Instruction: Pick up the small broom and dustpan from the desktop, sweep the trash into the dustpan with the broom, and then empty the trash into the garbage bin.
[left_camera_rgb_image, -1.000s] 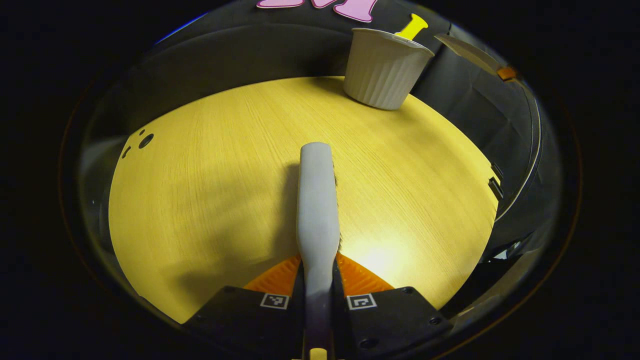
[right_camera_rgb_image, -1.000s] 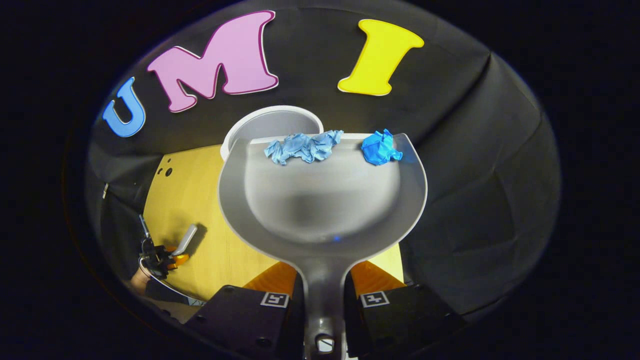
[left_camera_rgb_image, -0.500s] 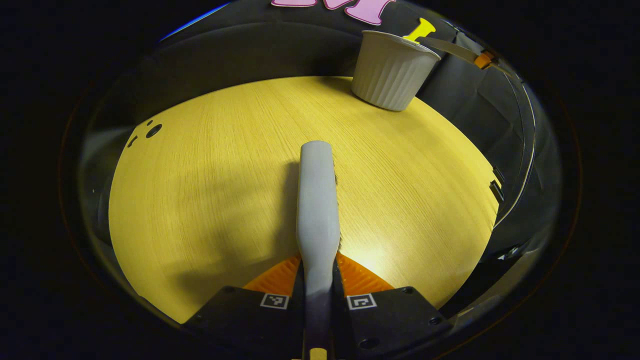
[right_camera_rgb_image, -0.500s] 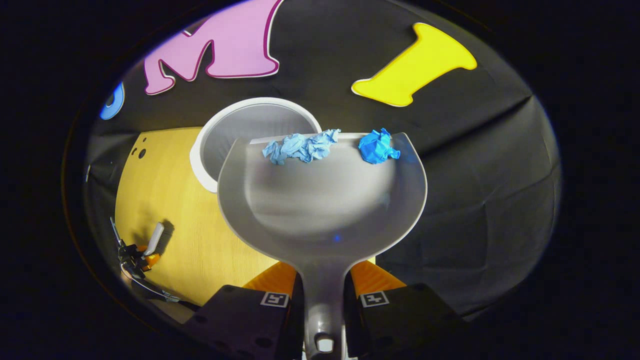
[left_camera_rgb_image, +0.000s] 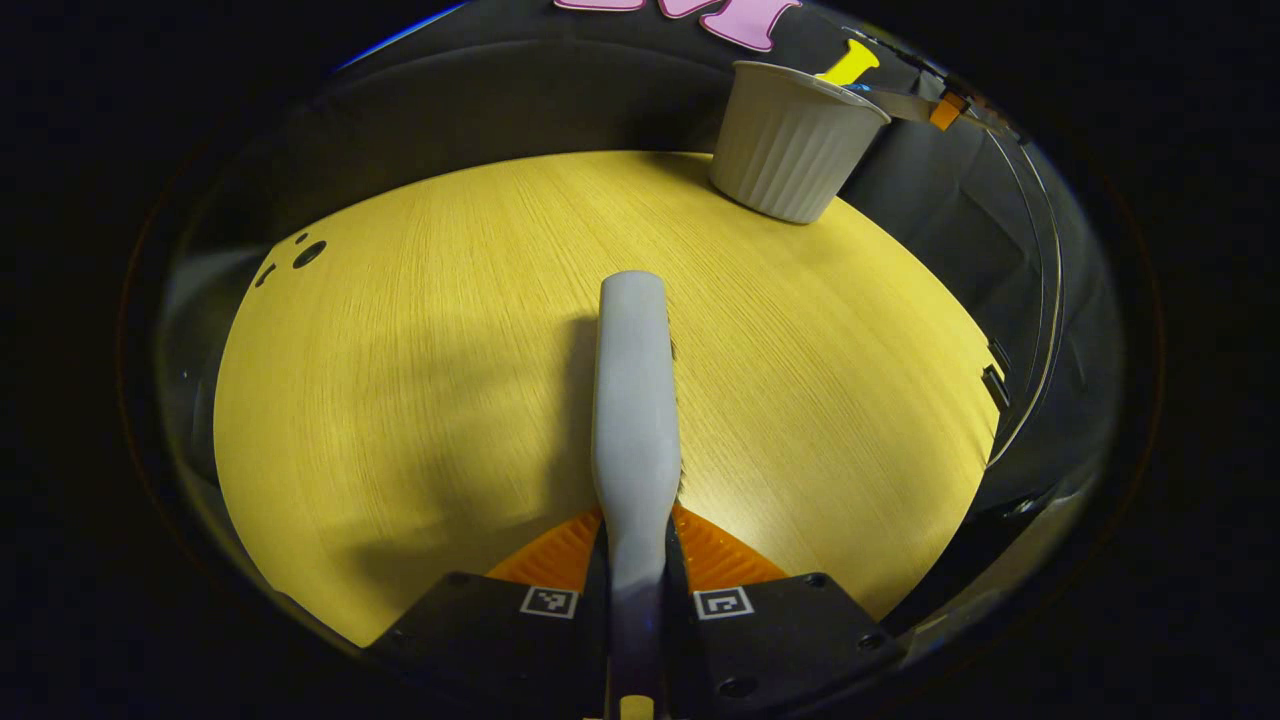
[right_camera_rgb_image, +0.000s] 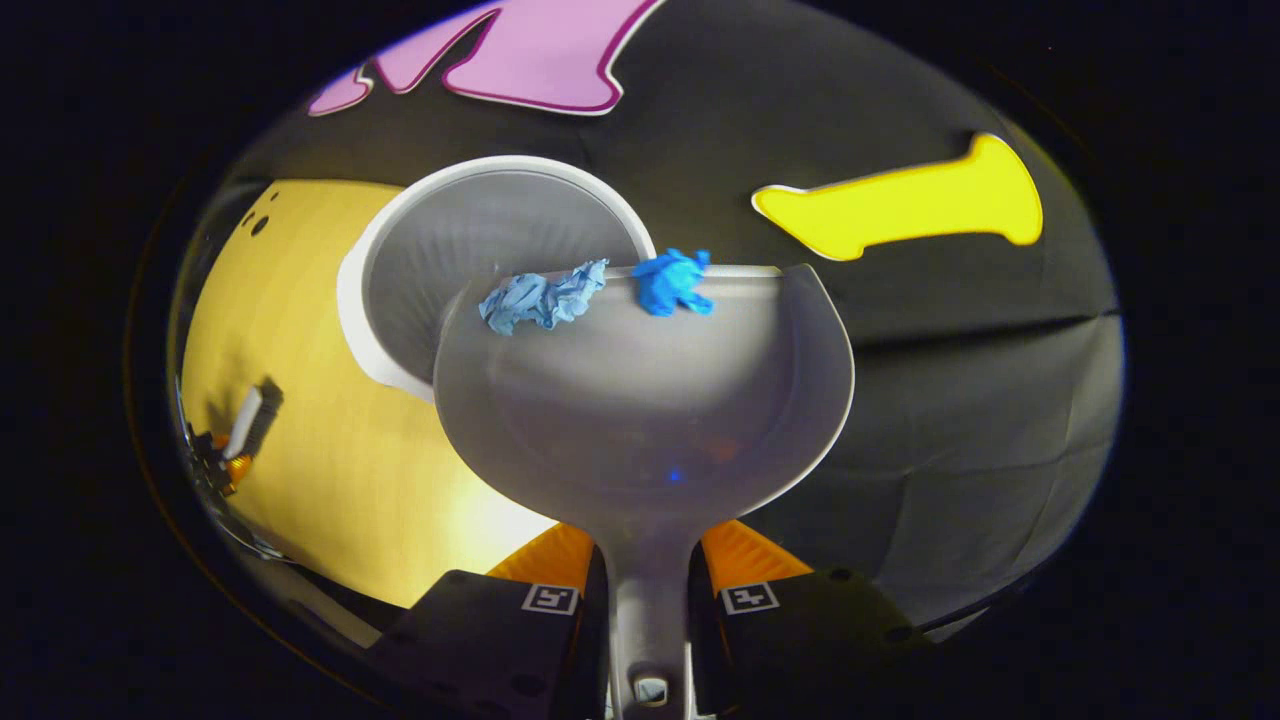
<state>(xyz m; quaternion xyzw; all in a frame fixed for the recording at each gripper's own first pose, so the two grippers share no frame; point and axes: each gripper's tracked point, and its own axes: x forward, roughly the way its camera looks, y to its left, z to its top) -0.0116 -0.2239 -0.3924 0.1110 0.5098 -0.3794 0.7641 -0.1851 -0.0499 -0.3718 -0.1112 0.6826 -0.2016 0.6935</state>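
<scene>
A: Start with the left gripper view. What's the left tool (left_camera_rgb_image: 636, 560) doing?

B: Its two fingers are clamped on the handle of the small broom (left_camera_rgb_image: 634, 400), which points out over the bare yellow table (left_camera_rgb_image: 400, 350). The garbage bin (left_camera_rgb_image: 795, 140), a ribbed white tub, stands at the far edge of the table, well apart from the broom. Just past its rim you can make out the edge of the dustpan (left_camera_rgb_image: 905, 103).

A: And the right gripper view?

B: The right tool (right_camera_rgb_image: 648, 600) is closed tight on the dustpan (right_camera_rgb_image: 650, 420) handle. The pan is tipped forward with its lip over the right part of the garbage bin (right_camera_rgb_image: 480, 240) mouth. Two bits of trash sit right at the lip: a pale blue wad (right_camera_rgb_image: 540, 298) and a darker blue wad (right_camera_rgb_image: 675, 283). Far off at the left, the left tool (right_camera_rgb_image: 222, 455) holds the small broom (right_camera_rgb_image: 248, 422) above the table (right_camera_rgb_image: 300, 420).

A: What might spoil the dump?

B: I'd say the darker wad. It lies towards the bin's right rim, so tipping without shifting the pan leftwards could send it outside, behind the bin. A sharp jerk could also bounce the light paper off the rim.
</scene>
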